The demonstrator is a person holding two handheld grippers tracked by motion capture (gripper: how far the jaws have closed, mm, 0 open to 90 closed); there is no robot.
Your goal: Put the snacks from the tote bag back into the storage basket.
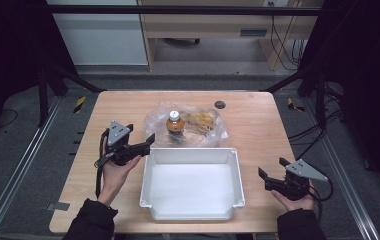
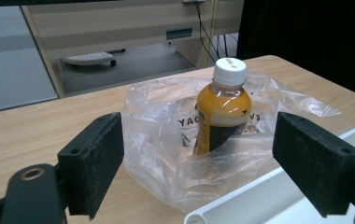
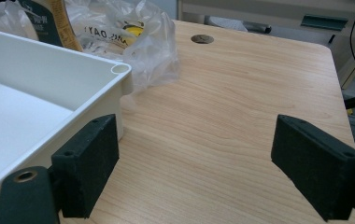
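A clear plastic bag (image 1: 188, 125) lies on the wooden table behind a white tray (image 1: 192, 204). Inside the bag stands an orange bottle (image 1: 175, 125) with a white cap, and yellow packets lie to its right. The left gripper (image 1: 147, 144) is held open just left of the bag, its jaws pointing at it. In the left gripper view the bottle (image 2: 222, 109) stands upright in the bag (image 2: 166, 140) ahead of the open jaws. The right gripper (image 1: 264, 179) is open to the right of the tray, above bare table. The tray's corner (image 3: 119, 70) shows in the right gripper view.
A dark round hole (image 1: 220, 104) sits in the table top behind the bag. Black frame posts stand at both sides of the table. Cables lie on the floor at the right. A wooden cabinet stands beyond the far edge.
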